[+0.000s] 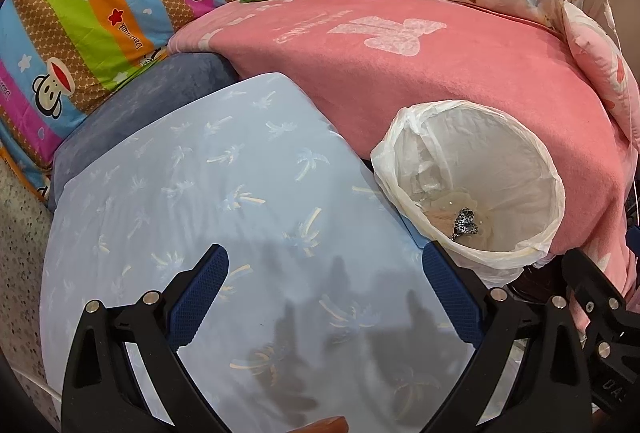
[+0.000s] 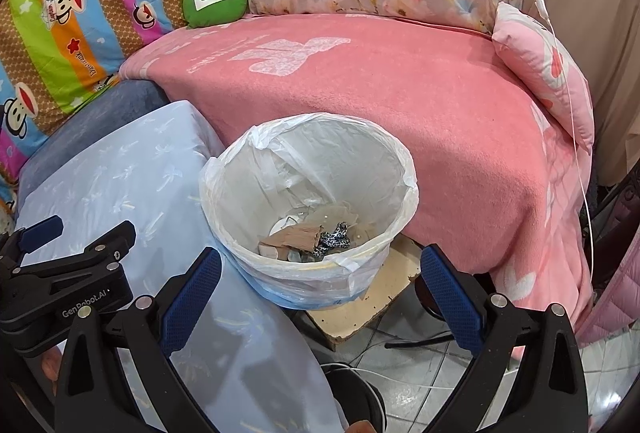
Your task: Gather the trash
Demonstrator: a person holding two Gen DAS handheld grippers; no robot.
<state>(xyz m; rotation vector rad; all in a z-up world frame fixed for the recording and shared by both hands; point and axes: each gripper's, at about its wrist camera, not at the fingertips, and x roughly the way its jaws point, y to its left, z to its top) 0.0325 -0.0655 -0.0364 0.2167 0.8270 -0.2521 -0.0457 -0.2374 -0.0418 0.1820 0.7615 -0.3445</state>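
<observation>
- White-lined bin point(image 2: 308, 209) holding the trash point(image 2: 316, 243) stands off the table's point(image 1: 224, 201) right edge, directly ahead of the right tongs point(image 2: 320, 297).
- Left tongs point(image 1: 324, 297) hang over the table, bin to their right.
- Both tongs are spread wide, holding nothing.

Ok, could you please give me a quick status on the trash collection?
Left tool open, empty, over blue table. Right tool open, empty, by the bin. Cardboard scrap and other trash lie in the bin. Nothing in the way.

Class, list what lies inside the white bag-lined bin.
Inside the white bag-lined bin: a torn brown cardboard piece, a black-and-white patterned scrap and pale wrappers. Anything beneath them is covered.
</observation>
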